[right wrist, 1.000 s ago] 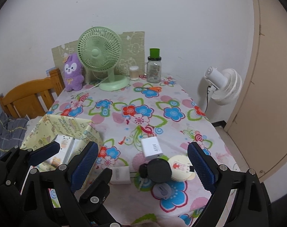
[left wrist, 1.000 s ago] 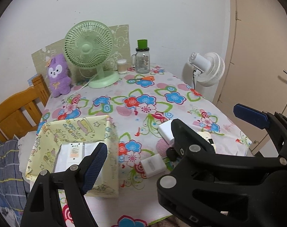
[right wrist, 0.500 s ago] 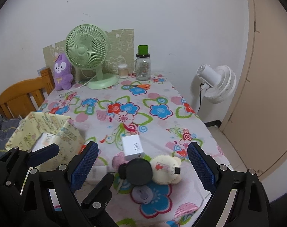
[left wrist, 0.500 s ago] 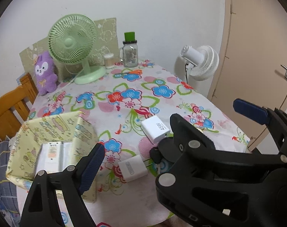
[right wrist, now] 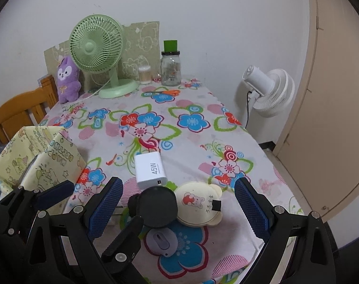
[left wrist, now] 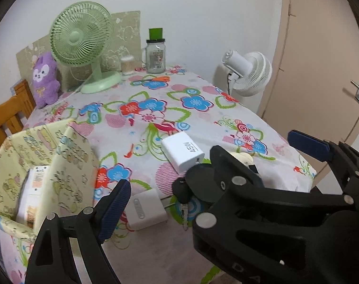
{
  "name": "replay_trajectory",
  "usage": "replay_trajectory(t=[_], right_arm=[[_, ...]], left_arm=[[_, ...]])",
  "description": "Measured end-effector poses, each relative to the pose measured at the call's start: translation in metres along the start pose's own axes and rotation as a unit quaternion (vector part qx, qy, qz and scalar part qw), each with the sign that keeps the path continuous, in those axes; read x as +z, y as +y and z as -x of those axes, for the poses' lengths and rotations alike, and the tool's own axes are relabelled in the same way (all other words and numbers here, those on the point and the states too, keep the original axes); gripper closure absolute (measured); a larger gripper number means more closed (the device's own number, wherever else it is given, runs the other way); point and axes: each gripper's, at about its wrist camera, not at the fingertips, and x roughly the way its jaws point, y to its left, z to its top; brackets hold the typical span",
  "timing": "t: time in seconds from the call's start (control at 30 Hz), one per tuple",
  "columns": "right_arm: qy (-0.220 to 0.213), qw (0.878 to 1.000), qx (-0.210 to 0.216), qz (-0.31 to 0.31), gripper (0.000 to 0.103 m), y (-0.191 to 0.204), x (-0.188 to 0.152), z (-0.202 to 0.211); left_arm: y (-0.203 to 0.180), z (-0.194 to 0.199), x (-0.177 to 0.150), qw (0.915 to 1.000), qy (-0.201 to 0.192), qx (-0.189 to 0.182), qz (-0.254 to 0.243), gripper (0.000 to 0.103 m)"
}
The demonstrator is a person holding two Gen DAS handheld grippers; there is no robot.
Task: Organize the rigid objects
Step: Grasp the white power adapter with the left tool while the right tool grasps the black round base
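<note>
A white 45W charger [left wrist: 183, 150] [right wrist: 151, 169] lies on the flowered tablecloth. Close by lie a smaller white charger [left wrist: 147, 209], a black round disc [right wrist: 158, 207], a black key fob [left wrist: 181, 190], a cream bear-shaped case [right wrist: 198, 203] and a small purple mouse-like item [right wrist: 161, 241]. A yellow patterned box [left wrist: 37, 165] [right wrist: 37, 156] at the left holds white cartons [left wrist: 33, 189]. My right gripper [right wrist: 177, 203] hangs open over the disc and case. My left gripper [left wrist: 179, 203] is open above the small charger; the right gripper's body hides its right finger. Both are empty.
At the back stand a green desk fan [left wrist: 82, 37], a purple plush [left wrist: 45, 80], a glass jar with a green lid [left wrist: 155, 54] and a cotton-swab tub [left wrist: 127, 64]. A wooden chair [right wrist: 20, 113] is left, a white floor fan [right wrist: 269, 90] and door right.
Both grippers have come down and forward toward the items at the table's near end, which now look larger. Nothing on the table has moved.
</note>
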Motion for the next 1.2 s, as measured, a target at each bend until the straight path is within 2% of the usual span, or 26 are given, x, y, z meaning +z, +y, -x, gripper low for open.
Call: replay_trajectory(t=[0.57, 0.9, 1.2], right_arm=[[0.027, 1.0, -0.015, -0.006, 0.006, -0.02, -0.016, -0.034], [0.043, 0.999, -0.014, -0.031, 0.006, -0.039, -0.02, -0.053], [0.051, 0.998, -0.017, -0.045, 0.006, -0.047, -0.019, -0.061]], left_arm=[[-0.009, -0.044, -0.01, 0.9993, 0.038, -0.005, 0.006, 0.012], [-0.022, -0.057, -0.004, 0.9991, 0.031, 0.022, -0.019, 0.01], [-0.013, -0.068, 0.001, 0.9986, 0.04, 0.035, -0.006, 0.008]])
